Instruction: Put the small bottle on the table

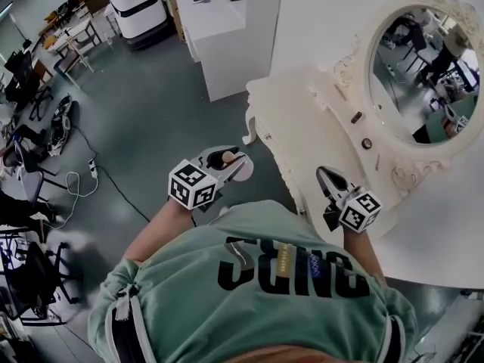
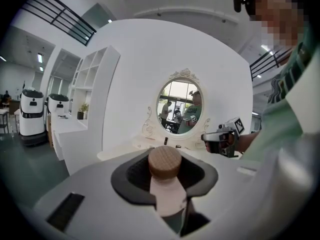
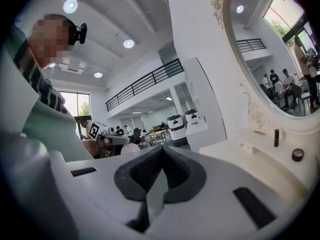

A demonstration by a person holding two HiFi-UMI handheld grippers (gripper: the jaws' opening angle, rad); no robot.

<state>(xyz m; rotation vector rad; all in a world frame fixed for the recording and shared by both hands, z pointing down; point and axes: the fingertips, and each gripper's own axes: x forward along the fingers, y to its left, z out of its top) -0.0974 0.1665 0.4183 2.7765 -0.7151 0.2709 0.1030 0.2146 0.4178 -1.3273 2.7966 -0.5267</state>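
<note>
The small bottle (image 2: 165, 181), pale pink with a round wooden cap, sits upright between the jaws of my left gripper (image 2: 165, 170), which is shut on it. In the head view this gripper (image 1: 231, 159) hangs over the grey floor, left of the white dressing table (image 1: 291, 127), with the bottle (image 1: 227, 157) showing at its tip. My right gripper (image 1: 325, 175) hovers over the table's near edge, its jaws together and empty. The right gripper view shows these jaws (image 3: 161, 171) shut, and the left gripper (image 3: 107, 140) off to the left.
An oval mirror (image 1: 423, 74) in an ornate white frame stands on the table. A dark lipstick (image 1: 356, 117) and a small round jar (image 1: 367, 144) lie by its base. A white shelf unit (image 1: 215, 29) and white machines (image 1: 136, 6) stand behind. Cables (image 1: 76, 180) lie on the floor at left.
</note>
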